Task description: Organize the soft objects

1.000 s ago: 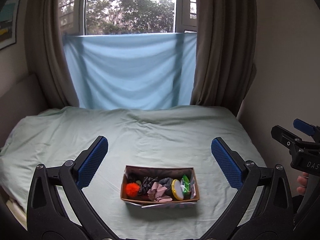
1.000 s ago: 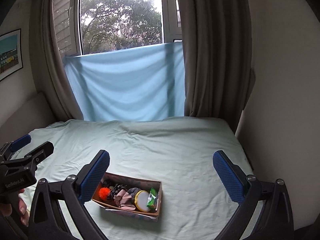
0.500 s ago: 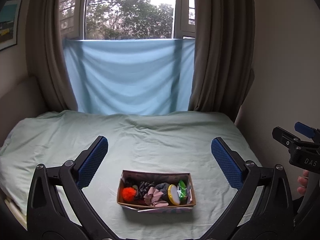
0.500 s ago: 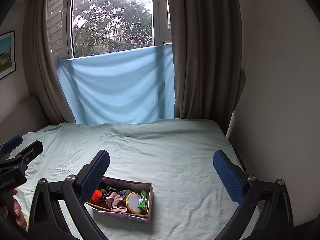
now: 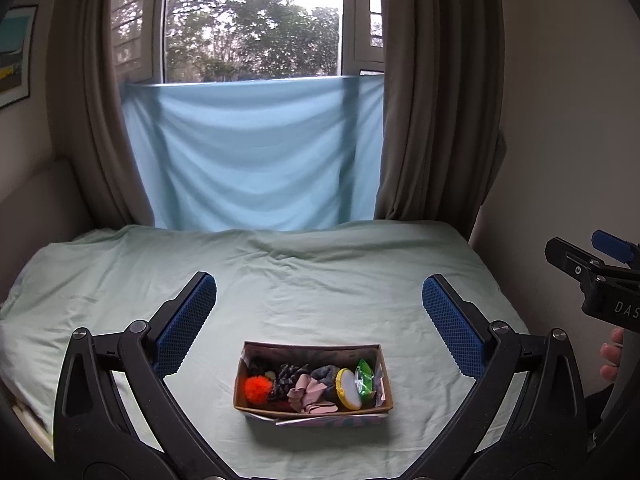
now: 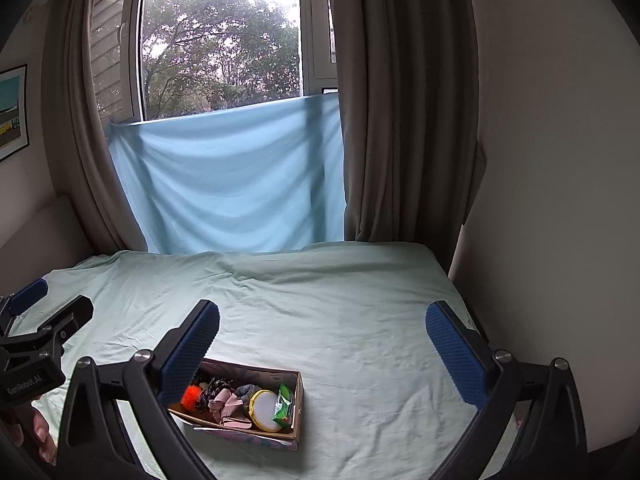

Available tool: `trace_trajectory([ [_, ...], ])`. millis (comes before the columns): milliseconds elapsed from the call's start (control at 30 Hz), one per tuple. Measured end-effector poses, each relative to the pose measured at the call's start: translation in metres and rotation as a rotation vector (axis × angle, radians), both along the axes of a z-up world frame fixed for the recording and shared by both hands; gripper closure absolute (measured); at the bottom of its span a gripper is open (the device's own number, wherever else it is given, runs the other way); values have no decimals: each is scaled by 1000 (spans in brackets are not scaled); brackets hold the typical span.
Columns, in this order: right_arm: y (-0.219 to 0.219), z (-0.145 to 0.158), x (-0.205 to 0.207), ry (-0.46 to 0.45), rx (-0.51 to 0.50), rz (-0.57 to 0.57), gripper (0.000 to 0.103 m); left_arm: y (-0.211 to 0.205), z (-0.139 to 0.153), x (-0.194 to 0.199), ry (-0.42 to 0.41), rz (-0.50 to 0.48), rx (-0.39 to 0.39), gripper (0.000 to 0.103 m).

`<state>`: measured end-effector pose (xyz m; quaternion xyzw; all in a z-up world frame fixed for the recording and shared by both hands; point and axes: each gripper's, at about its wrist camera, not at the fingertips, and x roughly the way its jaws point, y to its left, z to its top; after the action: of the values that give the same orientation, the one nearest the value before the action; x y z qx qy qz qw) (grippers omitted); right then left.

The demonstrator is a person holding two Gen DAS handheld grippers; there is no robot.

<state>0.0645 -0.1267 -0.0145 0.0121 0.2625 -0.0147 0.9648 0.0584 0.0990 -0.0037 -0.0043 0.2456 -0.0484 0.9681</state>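
Both grippers, left (image 5: 319,322) and right (image 6: 322,346), hold fingers spread wide, apparently empty, above the box (image 5: 313,410).

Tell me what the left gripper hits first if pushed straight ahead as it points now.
Probably the pale green bedsheet beyond the open cardboard box; the left gripper, fingers wide apart, looks aimed over the box. Depth is unclear.

Cardboard box (image 5: 256,402), shallow, rectangular, open-topped, upright near the front edge of the bed (image 5: 320,288). Contents, left to right: orange pom-pom (image 5: 257,387); dark patterned scrunchie (image 5: 289,376); pink fabric bow (image 5: 311,396); grey knit piece (image 5: 326,373); yellow-rimmed round pad (image 5: 349,394), tilted; green packet (image 5: 365,378), standing on edge against the right wall.
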Motion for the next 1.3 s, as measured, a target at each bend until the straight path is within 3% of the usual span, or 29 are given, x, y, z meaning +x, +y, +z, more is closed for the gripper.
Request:
trace_trajectory([
  [1300,4,2,7,-6,-6,-8,0,3,-3,3,7,3,-12,0],
])
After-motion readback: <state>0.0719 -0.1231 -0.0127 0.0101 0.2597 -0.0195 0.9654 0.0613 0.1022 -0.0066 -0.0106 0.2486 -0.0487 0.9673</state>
